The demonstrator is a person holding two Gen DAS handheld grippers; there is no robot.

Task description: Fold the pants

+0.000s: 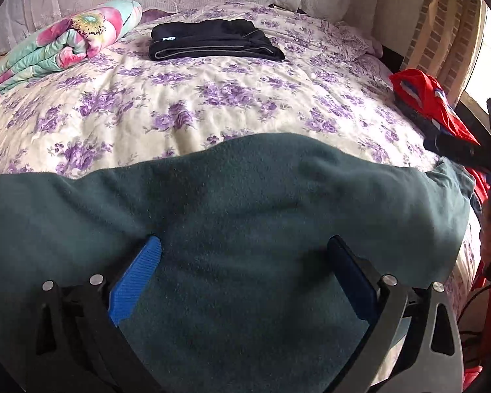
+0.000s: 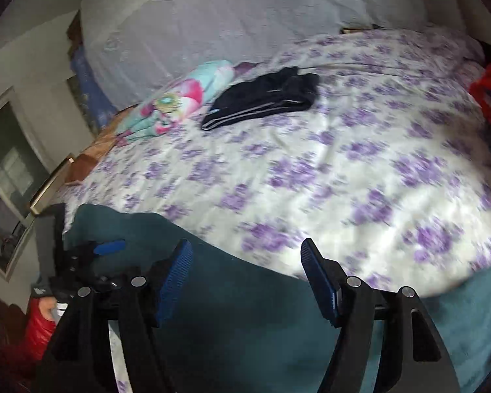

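Dark teal pants [image 1: 245, 216] lie spread across the near edge of the bed, also in the right wrist view [image 2: 239, 311]. My left gripper [image 1: 245, 245] is open, its blue pads wide apart just above the teal cloth, holding nothing. My right gripper [image 2: 247, 249] is open too, over the far edge of the teal pants where they meet the bedsheet. The left gripper shows at the left of the right wrist view [image 2: 91, 252].
The bed has a white sheet with purple flowers [image 1: 212, 98]. Folded black pants [image 1: 212, 41] lie at the far side, also in the right wrist view [image 2: 265, 101]. A rolled floral quilt [image 1: 62, 46] lies far left. Red clothes [image 1: 432, 104] are piled at the right edge.
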